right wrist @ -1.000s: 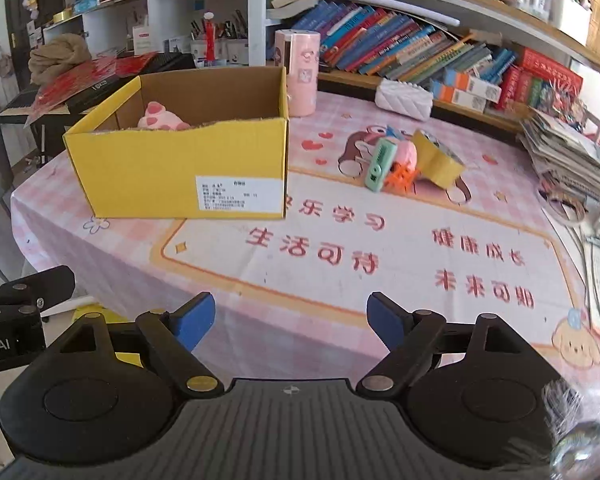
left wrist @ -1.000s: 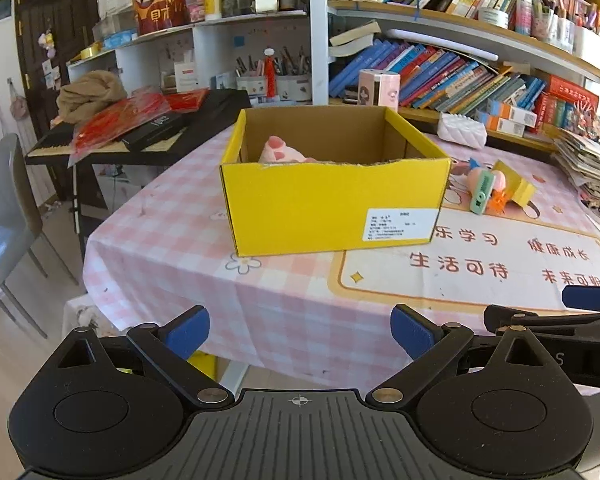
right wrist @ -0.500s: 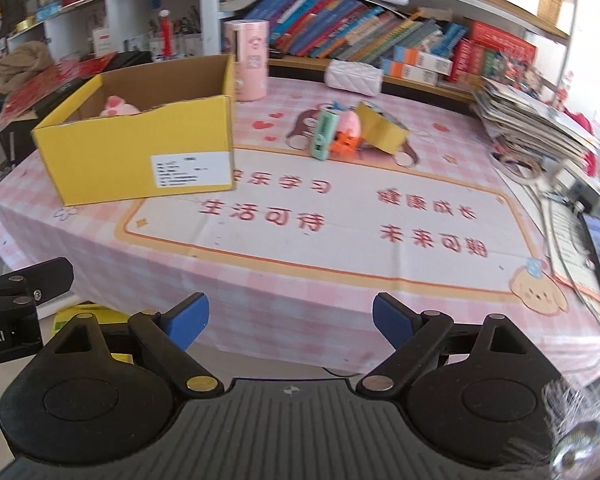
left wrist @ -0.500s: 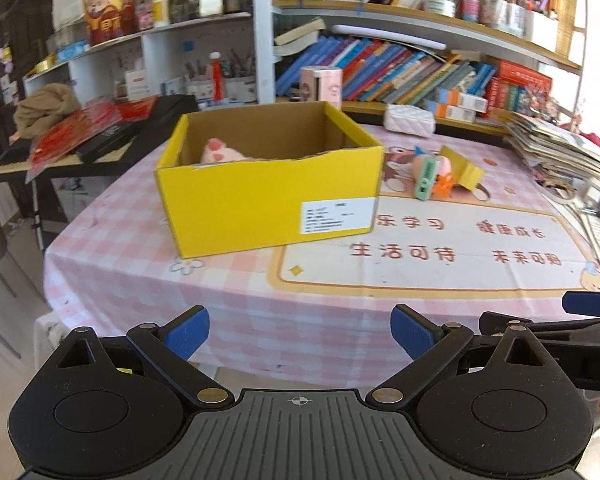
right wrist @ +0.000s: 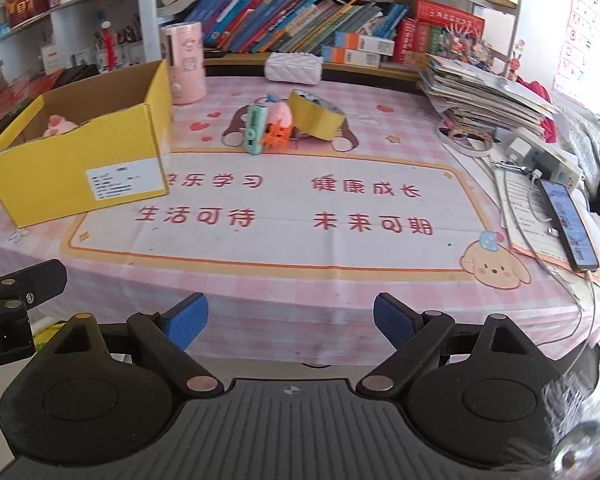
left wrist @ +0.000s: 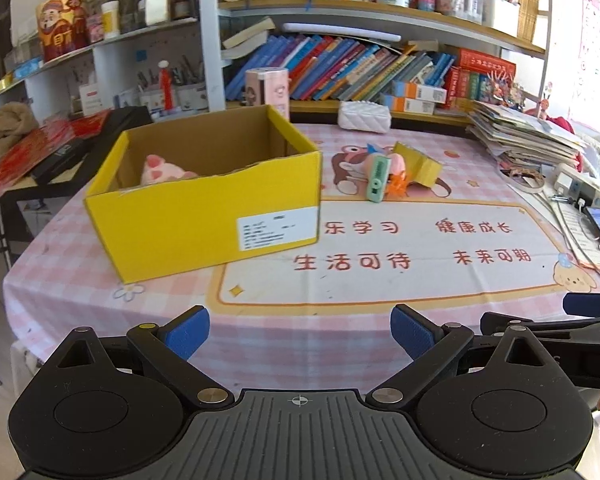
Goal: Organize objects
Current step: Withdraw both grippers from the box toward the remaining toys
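Note:
A yellow cardboard box (left wrist: 204,216) (right wrist: 80,168) stands open on the table's left, with a pink plush toy (left wrist: 160,168) (right wrist: 58,125) inside. Behind the printed mat lies a cluster: a green stapler-like item (left wrist: 377,174) (right wrist: 254,132), an orange clip (left wrist: 396,188) (right wrist: 276,136), a pink toy (right wrist: 280,114) and a yellow tape roll (left wrist: 418,166) (right wrist: 316,114). My left gripper (left wrist: 300,330) is open and empty at the table's front edge. My right gripper (right wrist: 290,320) is open and empty, also at the front edge, right of the left one.
A pink cylinder (right wrist: 182,66) and a white quilted pouch (right wrist: 294,66) stand at the back by the bookshelf. A stack of papers (right wrist: 484,88), a power strip (right wrist: 540,156) and a phone (right wrist: 566,220) lie along the right edge. A pink checked tablecloth (right wrist: 380,92) covers the table.
Both grippers have swung to the right and pulled back a little; the box now sits further left in both views. Both jaws stay open and empty.

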A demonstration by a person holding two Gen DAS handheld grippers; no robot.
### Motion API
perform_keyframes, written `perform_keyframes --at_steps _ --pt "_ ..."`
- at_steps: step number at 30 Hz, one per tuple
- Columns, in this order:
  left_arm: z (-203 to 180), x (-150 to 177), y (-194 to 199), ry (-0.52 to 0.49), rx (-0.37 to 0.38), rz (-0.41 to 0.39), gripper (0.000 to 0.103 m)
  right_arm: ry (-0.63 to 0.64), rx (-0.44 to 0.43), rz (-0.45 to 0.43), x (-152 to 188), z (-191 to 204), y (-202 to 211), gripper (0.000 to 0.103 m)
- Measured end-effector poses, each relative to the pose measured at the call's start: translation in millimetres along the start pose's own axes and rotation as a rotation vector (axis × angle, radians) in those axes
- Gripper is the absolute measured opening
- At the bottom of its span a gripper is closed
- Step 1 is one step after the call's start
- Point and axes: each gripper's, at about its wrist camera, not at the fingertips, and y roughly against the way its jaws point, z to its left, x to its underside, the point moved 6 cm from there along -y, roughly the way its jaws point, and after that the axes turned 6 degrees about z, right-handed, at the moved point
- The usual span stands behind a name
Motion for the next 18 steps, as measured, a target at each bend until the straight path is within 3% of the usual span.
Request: perform_keyframes --at_steps 18 --pt "-49 -44 -45 -0.032 0.036 0.024 0.099 -0.006 0.005 0.024 -43 -48 -38 0.090"
